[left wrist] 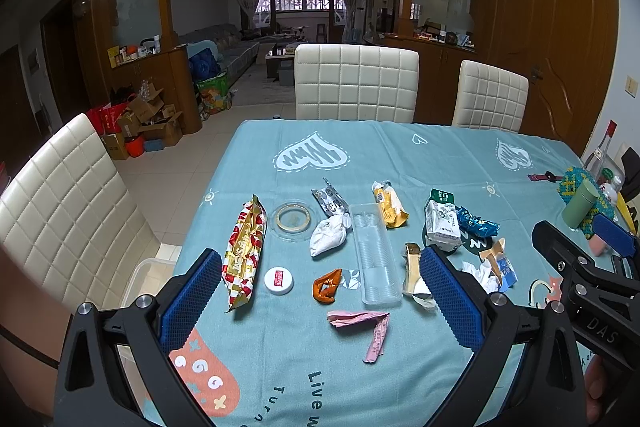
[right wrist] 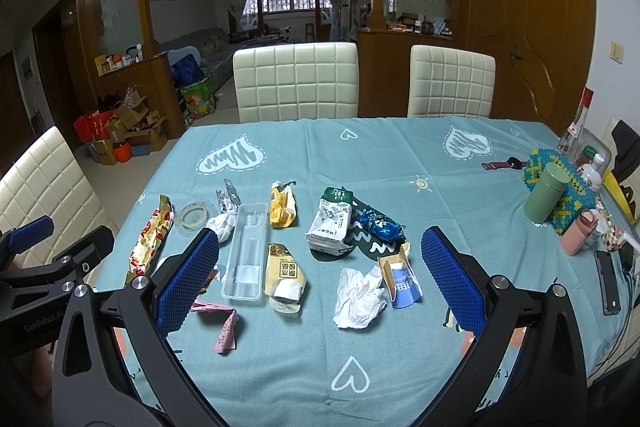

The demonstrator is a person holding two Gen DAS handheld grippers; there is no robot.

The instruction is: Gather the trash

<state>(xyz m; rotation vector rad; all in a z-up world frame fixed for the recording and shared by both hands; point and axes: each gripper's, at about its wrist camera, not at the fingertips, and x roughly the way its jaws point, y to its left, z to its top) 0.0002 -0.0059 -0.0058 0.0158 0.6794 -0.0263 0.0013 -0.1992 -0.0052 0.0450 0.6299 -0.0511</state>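
Observation:
Trash lies scattered on the teal tablecloth (left wrist: 400, 155). In the left wrist view I see a red and gold wrapper (left wrist: 244, 253), a white cap (left wrist: 279, 280), an orange wrapper (left wrist: 327, 285), a clear plastic tray (left wrist: 374, 253) and pink paper (left wrist: 366, 327). My left gripper (left wrist: 320, 301) hovers open above these, holding nothing. The right wrist view shows crumpled white tissue (right wrist: 358, 297), a yellow packet (right wrist: 286, 277), a blue paper cup (right wrist: 400, 281) and a white-green pouch (right wrist: 331, 223). Over them my right gripper (right wrist: 320, 281) stands open and empty.
White quilted chairs (left wrist: 356, 83) stand at the far side and the left (left wrist: 68, 215). A green canister (right wrist: 546, 197), bottles, a beaded item and a phone (right wrist: 608, 281) crowd the table's right edge. A clear bin (left wrist: 150, 277) sits on the floor left of the table.

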